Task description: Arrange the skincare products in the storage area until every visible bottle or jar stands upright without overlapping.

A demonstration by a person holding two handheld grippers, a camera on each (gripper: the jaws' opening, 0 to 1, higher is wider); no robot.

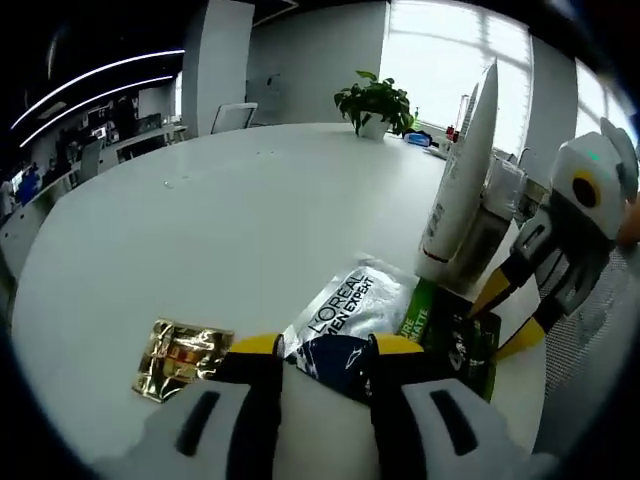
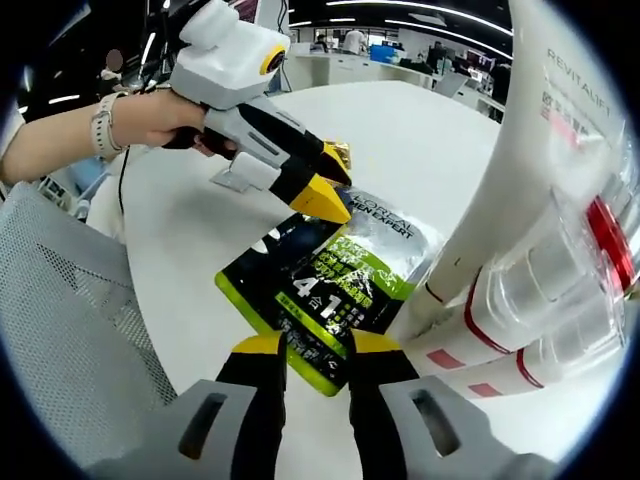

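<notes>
Sachets lie flat on the white table (image 1: pixel 200 230): a silver packet (image 1: pixel 352 308) overlapped by a green-and-black packet (image 2: pixel 320 295), with a small gold packet (image 1: pixel 182 358) apart from them. A white tube (image 1: pixel 462 170) stands upright and tilted beside clear red-banded bottles (image 2: pixel 560 300), touching the packets' edge. The left gripper (image 1: pixel 327 347) hovers with jaws apart over the silver packet's near end, and the right gripper (image 2: pixel 317 345) holds its jaws apart at the green packet's near edge, nothing between them.
</notes>
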